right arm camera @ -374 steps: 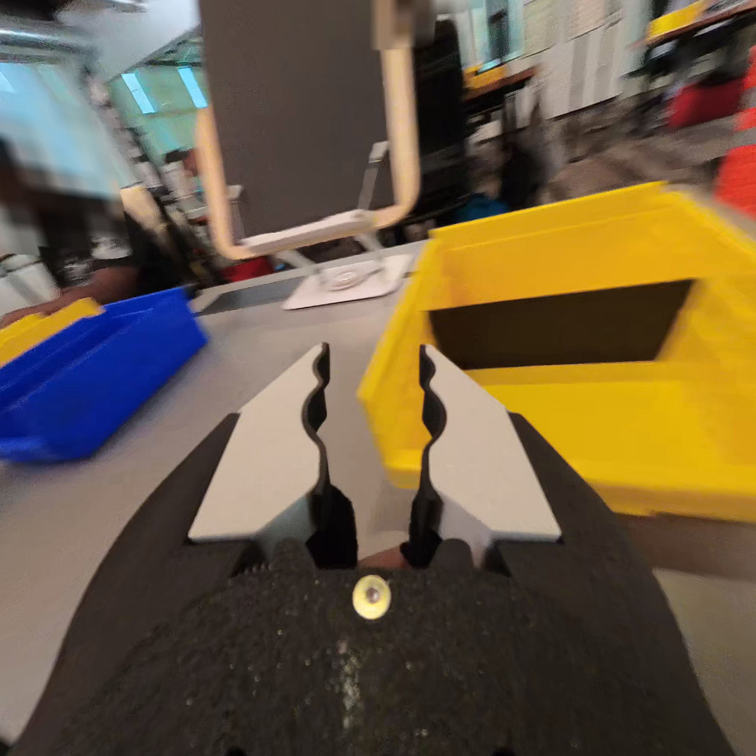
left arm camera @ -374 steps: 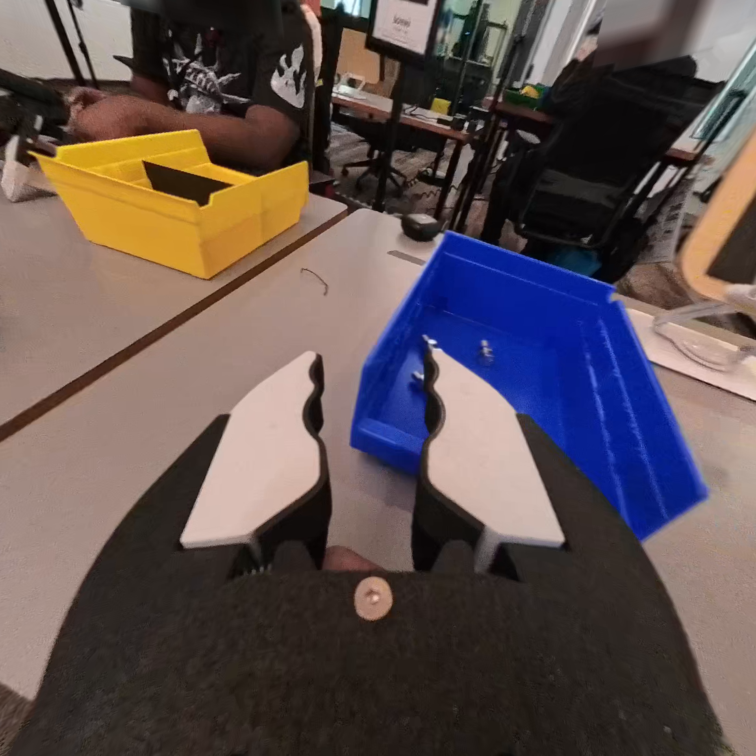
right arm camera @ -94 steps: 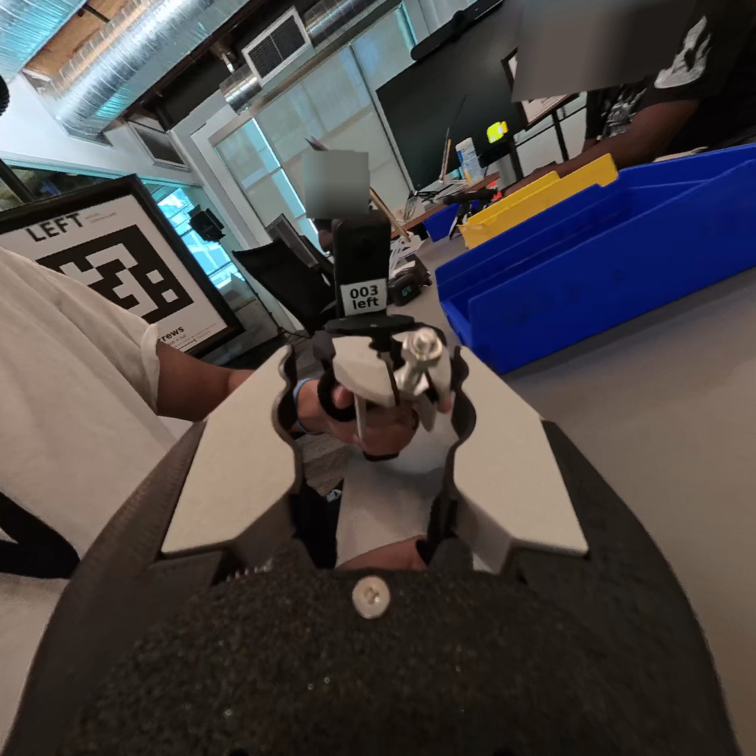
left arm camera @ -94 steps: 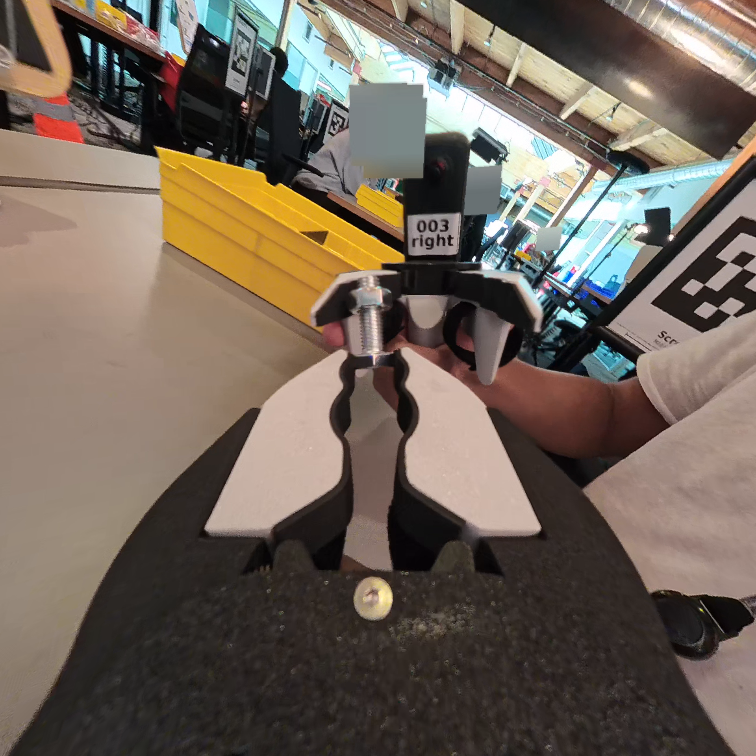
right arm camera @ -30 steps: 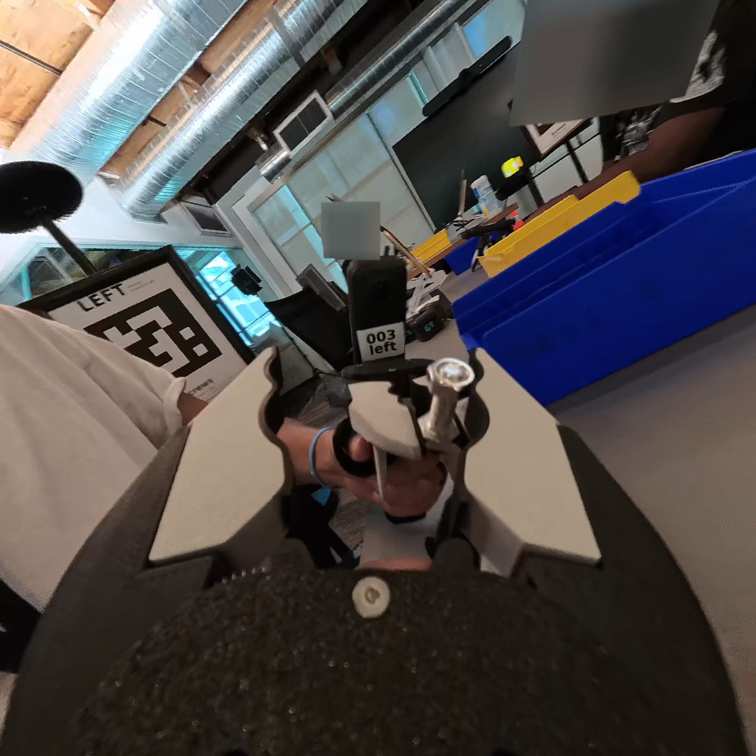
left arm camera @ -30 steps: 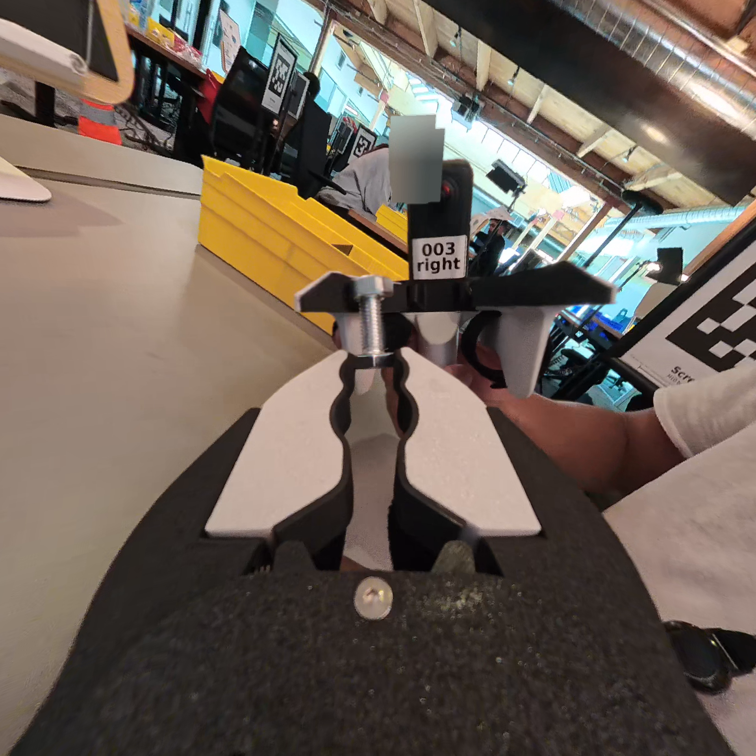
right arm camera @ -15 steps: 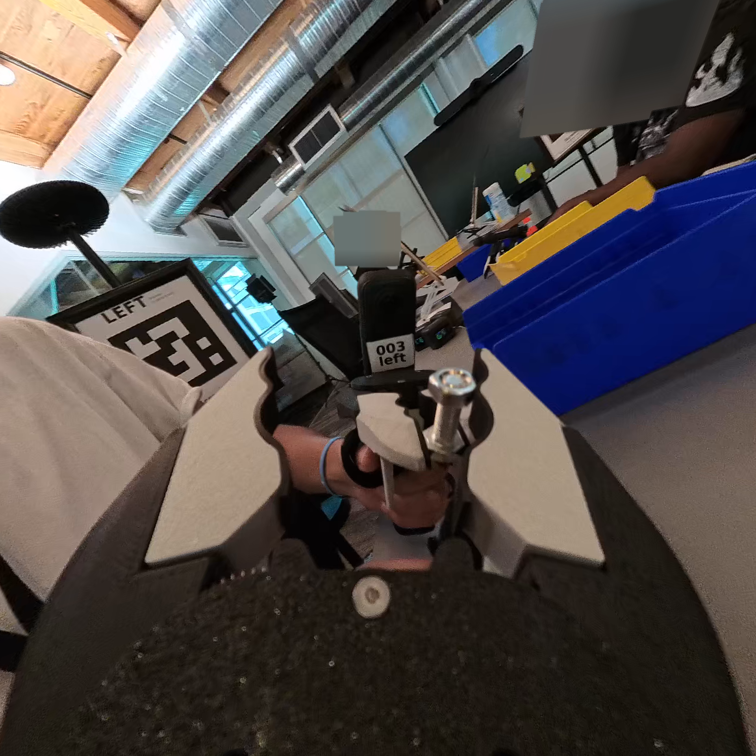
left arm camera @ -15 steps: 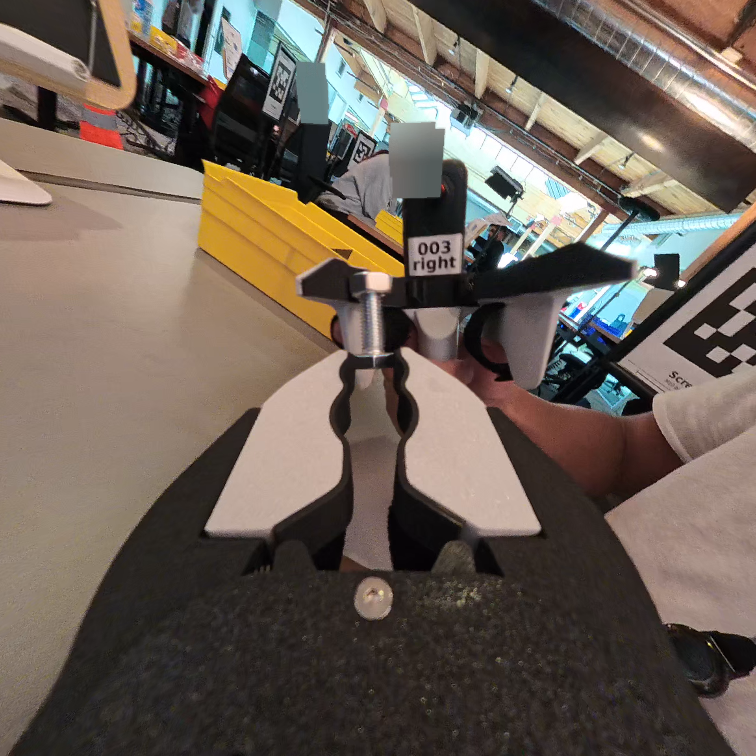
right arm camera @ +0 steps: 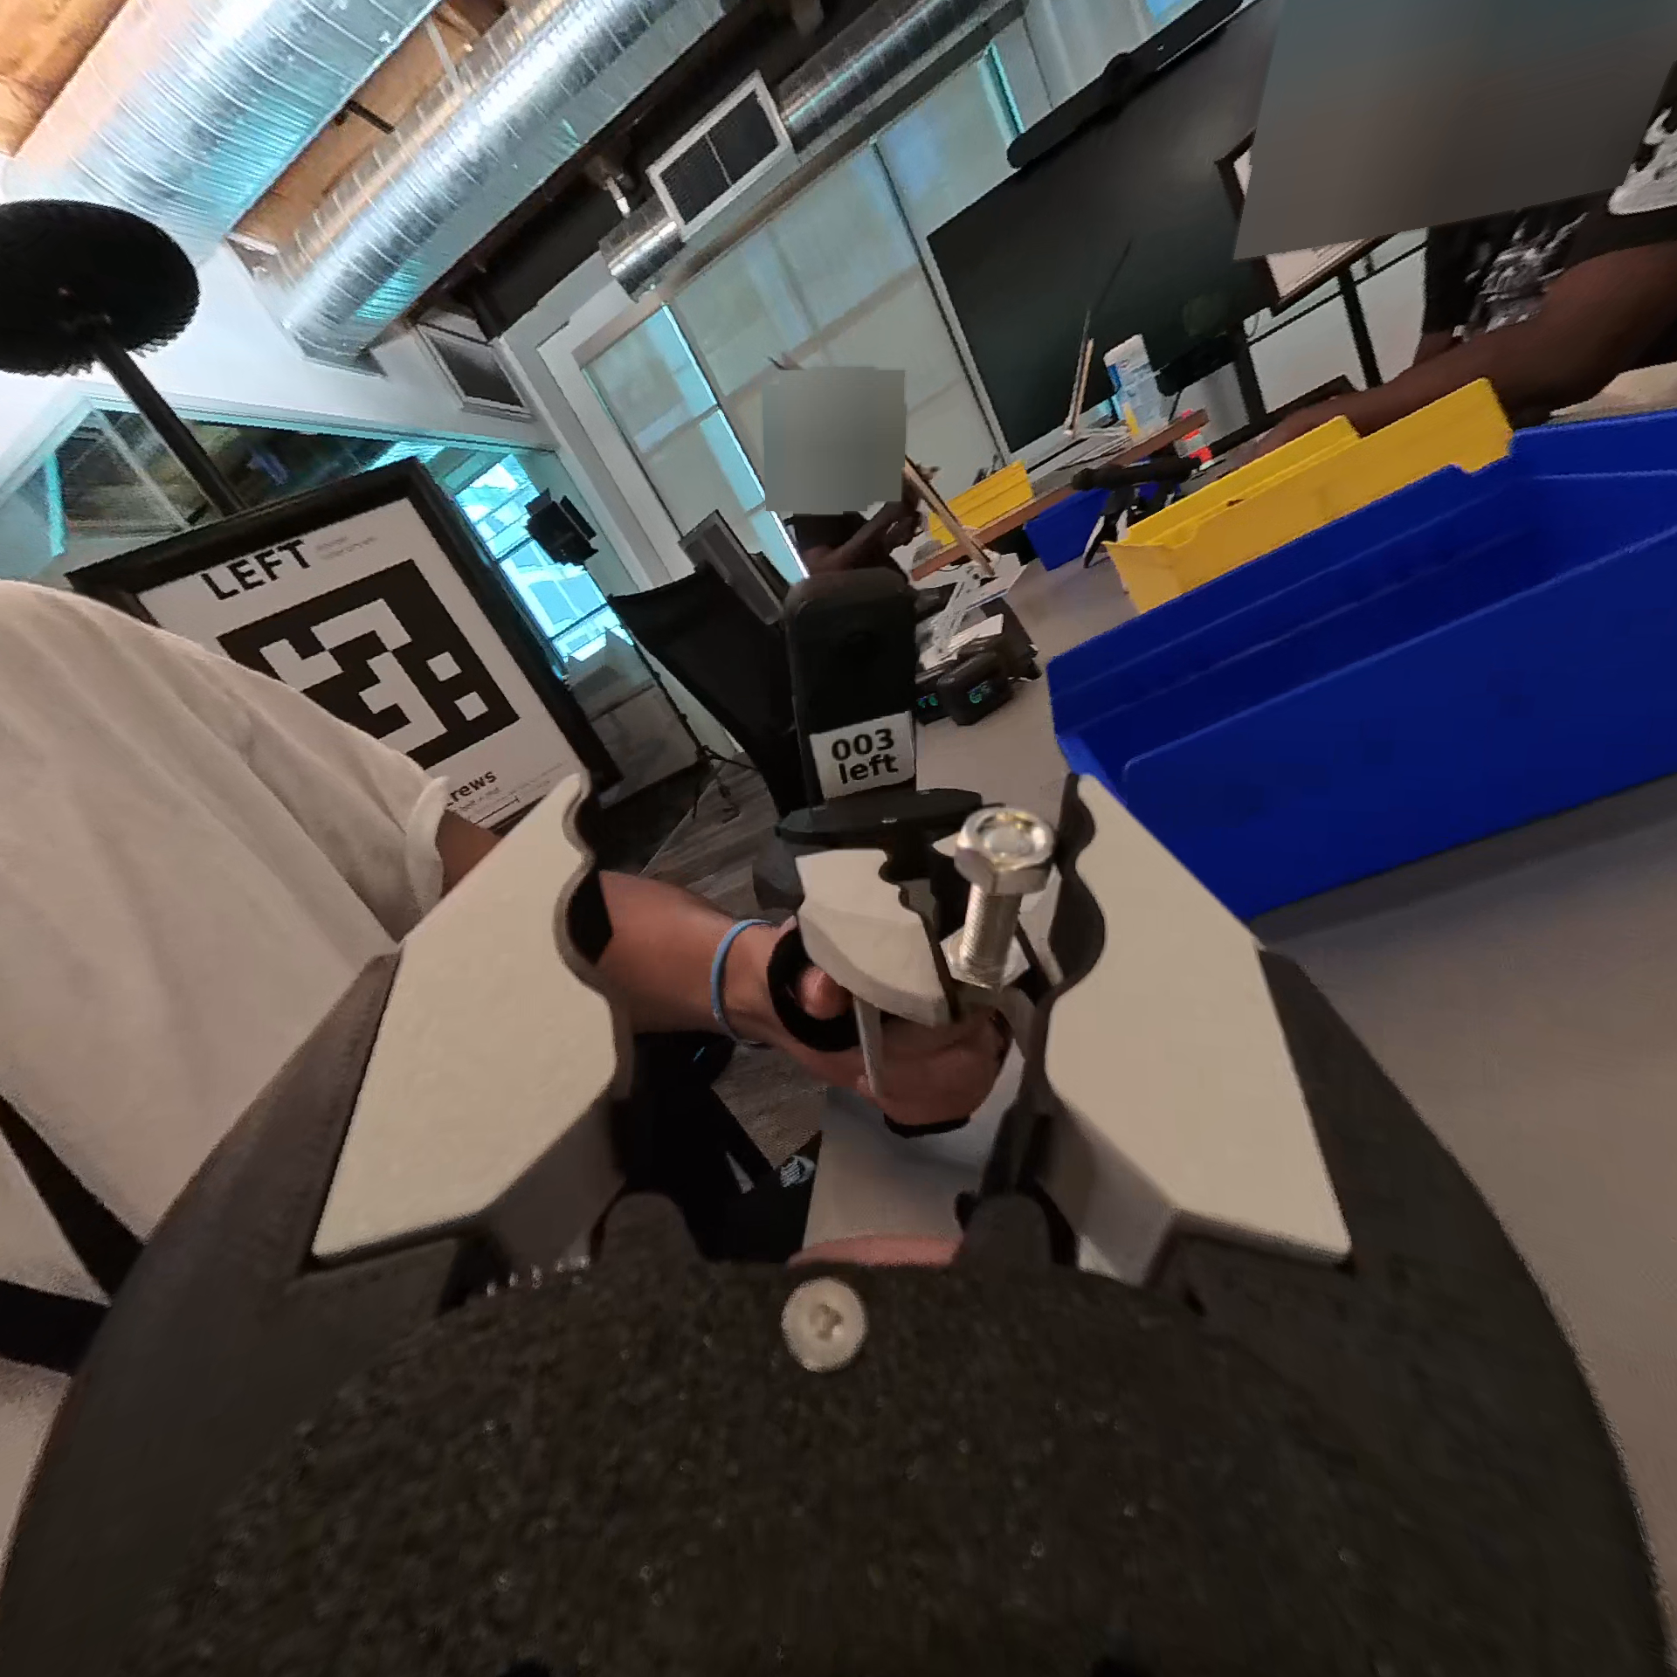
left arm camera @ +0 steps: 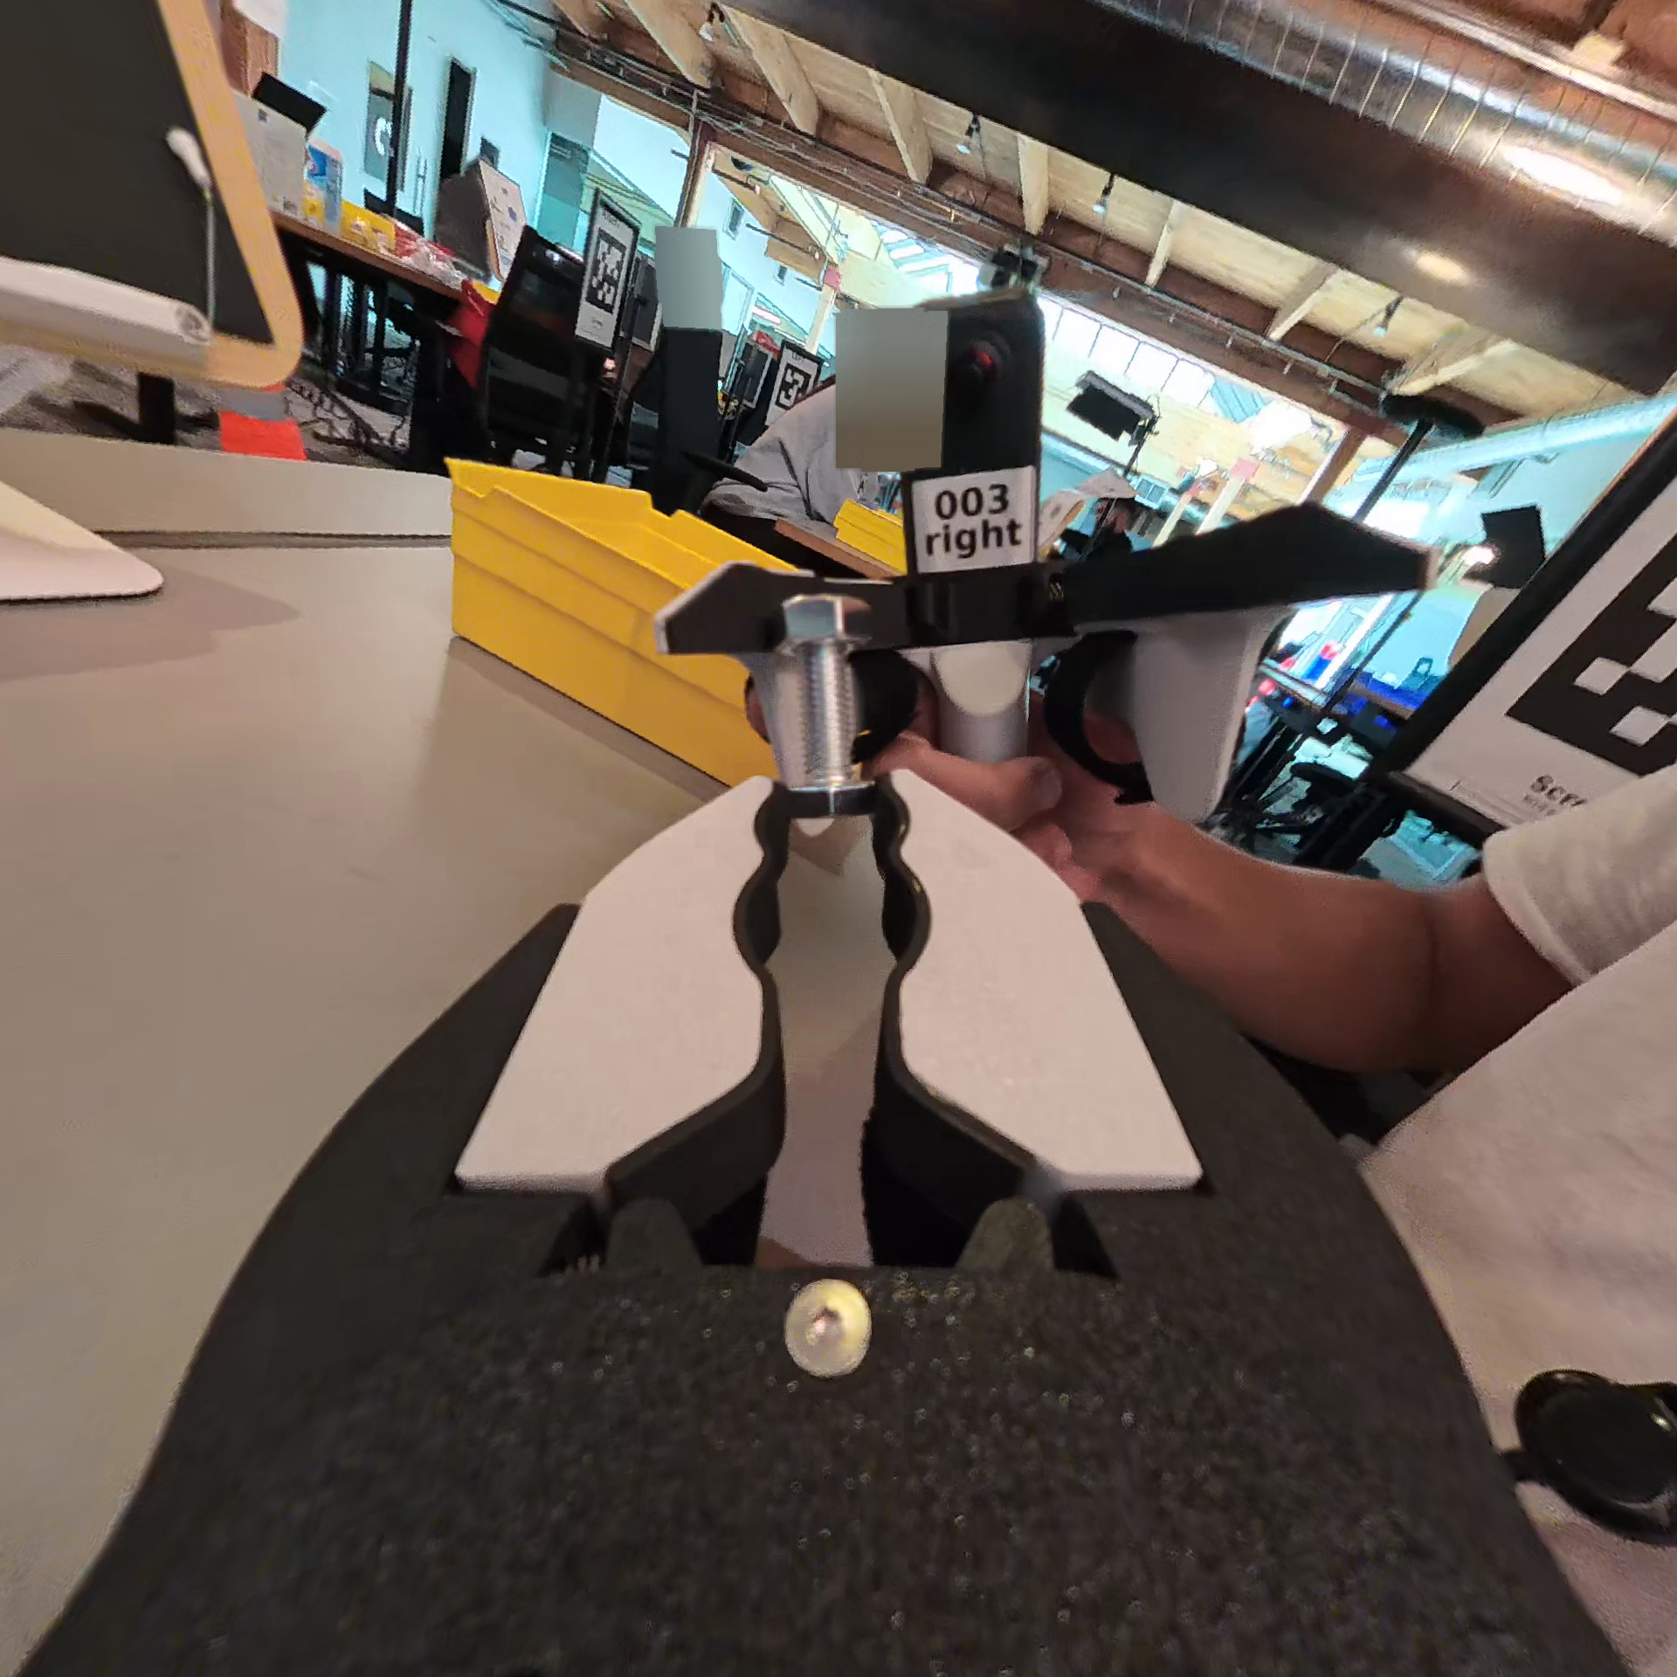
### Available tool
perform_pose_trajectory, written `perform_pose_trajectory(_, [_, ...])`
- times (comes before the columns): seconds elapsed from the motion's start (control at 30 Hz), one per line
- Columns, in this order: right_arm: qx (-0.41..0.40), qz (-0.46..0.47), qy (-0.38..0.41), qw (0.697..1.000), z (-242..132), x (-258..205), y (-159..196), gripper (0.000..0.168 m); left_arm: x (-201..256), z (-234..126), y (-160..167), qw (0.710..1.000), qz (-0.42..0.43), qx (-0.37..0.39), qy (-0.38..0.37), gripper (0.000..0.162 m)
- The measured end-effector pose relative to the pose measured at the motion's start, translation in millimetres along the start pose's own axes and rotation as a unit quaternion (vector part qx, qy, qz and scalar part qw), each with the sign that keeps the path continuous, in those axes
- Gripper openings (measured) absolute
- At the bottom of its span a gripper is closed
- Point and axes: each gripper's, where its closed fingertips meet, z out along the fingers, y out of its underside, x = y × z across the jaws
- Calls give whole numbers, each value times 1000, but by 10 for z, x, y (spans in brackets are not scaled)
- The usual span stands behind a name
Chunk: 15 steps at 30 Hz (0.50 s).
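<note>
My left gripper (left arm camera: 824, 803) is shut on a silver nut (left arm camera: 826, 800) at the lower end of a silver hex bolt (left arm camera: 817, 699), which stands upright above the fingertips. My right gripper (left arm camera: 985, 717) faces it, open wide, with one white finger just behind the bolt and the other finger (left arm camera: 1189, 726) far to the right. In the right wrist view the right gripper (right arm camera: 828, 817) is open and empty. The bolt (right arm camera: 994, 898) stands close to its right finger (right arm camera: 1152, 998), held from below by the left gripper (right arm camera: 953, 989). A hand holds each gripper.
A grey table (left arm camera: 227, 817) lies below. A yellow bin (left arm camera: 581, 590) stands on it behind the bolt. A blue bin (right arm camera: 1361, 726) and a yellow bin (right arm camera: 1270, 508) stand to the right. Framed marker boards (right arm camera: 363, 671) stand nearby. People sit in the background. Tip to tip, the grippers are about 6 centimeters apart.
The right gripper has tilted and shifted slightly around the bolt. The left gripper keeps the nut and bolt upright; both grips are unchanged.
</note>
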Motion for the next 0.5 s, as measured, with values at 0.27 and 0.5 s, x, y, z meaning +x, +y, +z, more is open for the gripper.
perform_pose_trajectory(0.27, [-27,-59,30,997,-291,-61,-49,92,26,-110,-95,999,51,11,-13,18])
perform_pose_trajectory(0.5, [-13,-29,-8,999,-24,-140,7,99,75,-30,-14,999,54,-7,-3,18])
